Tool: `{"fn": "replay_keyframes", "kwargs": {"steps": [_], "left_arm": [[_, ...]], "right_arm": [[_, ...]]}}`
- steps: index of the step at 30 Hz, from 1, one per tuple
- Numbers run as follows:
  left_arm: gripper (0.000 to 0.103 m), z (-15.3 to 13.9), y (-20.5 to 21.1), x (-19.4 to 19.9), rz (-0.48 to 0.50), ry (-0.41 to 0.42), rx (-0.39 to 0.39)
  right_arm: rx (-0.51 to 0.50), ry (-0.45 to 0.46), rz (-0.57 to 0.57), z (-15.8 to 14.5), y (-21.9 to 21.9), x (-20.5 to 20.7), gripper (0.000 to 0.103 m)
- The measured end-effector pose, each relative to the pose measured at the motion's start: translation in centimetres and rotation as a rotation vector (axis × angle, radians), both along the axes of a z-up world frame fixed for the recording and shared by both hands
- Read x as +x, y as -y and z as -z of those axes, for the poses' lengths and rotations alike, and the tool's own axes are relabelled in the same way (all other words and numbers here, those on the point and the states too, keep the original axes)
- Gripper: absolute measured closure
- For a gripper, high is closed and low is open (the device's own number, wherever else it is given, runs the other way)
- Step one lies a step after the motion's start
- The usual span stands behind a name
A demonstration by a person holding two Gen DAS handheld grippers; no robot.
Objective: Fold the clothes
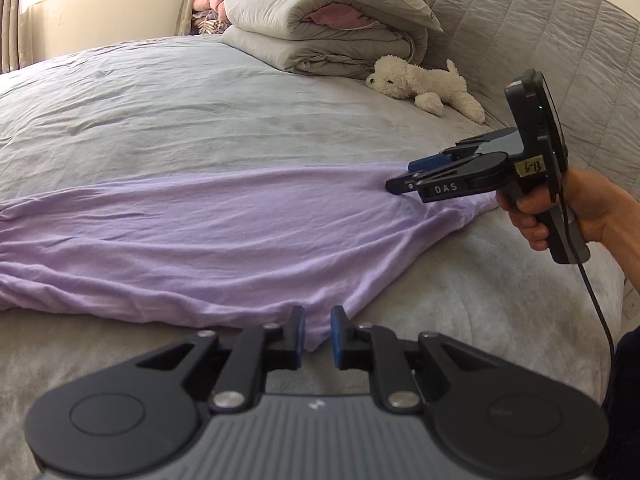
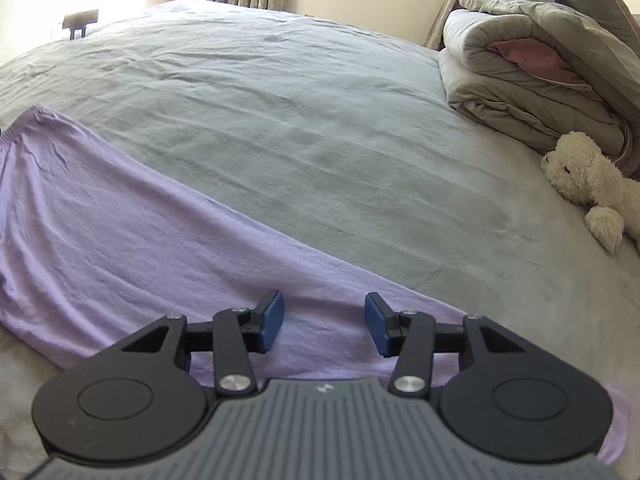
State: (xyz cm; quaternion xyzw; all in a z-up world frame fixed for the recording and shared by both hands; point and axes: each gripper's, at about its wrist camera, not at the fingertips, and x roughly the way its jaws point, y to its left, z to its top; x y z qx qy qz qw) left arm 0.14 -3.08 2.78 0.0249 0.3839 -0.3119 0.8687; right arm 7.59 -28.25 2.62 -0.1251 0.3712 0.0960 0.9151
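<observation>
Right now a lilac garment (image 1: 200, 232) lies spread long and flat across the grey bed (image 1: 180, 112), well apart from the folded duvet pile (image 1: 320, 28) and the white plush dog (image 1: 424, 84) by the headboard. The left hand-held gripper (image 1: 318, 332) sits at the garment's near edge, its blue pads parted with a peak of cloth poking up between them, not yet pinched as far as I can see. The right hand-held gripper (image 2: 324, 326), held in a person's hand (image 1: 568, 212), stands wide open over the garment's end nearest the plush dog, its tips pressing down on or hovering just above the fabric; which, I cannot tell. Whether the garment is laid out for folding or already doubled lengthwise, its flat shape fits both. The risk, to my eye, is a thin bite: soft jersey could slip from either pair of pads on lifting, or a pad could catch the bed cover beneath and drag it along, wrinkling the cloth.
</observation>
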Motion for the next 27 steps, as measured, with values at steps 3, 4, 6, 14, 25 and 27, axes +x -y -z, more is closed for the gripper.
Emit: {"fn": "replay_keyframes", "kwargs": {"steps": [3,4,6,14,25,27], "left_arm": [[0.089,0.4,0.2,-0.1,0.007,0.006,0.021],[0.089,0.4,0.3,-0.1,0.008,0.008,0.027],[0.089,0.3,0.4,-0.3,0.012,0.011,0.038],[0.089,0.4,0.3,-0.5,0.019,0.022,0.051],[0.089,-0.6,-0.8,0.0,-0.02,0.02,0.005],[0.088,-1.1,-1.1,0.0,-0.032,0.035,-0.017]], "right_arm": [[-0.036,-0.006,-0.034,0.3,-0.8,0.4,0.103],[-0.046,0.02,-0.032,-0.1,-0.9,0.2,0.103],[-0.055,0.066,-0.023,-0.9,-0.8,-0.2,0.103],[-0.15,0.083,0.0,1.4,-0.9,0.7,0.103],[0.017,0.072,0.201,-1.5,5.7,-0.7,0.067],[0.043,0.055,0.277,-1.5,8.0,-1.0,0.067]]}}
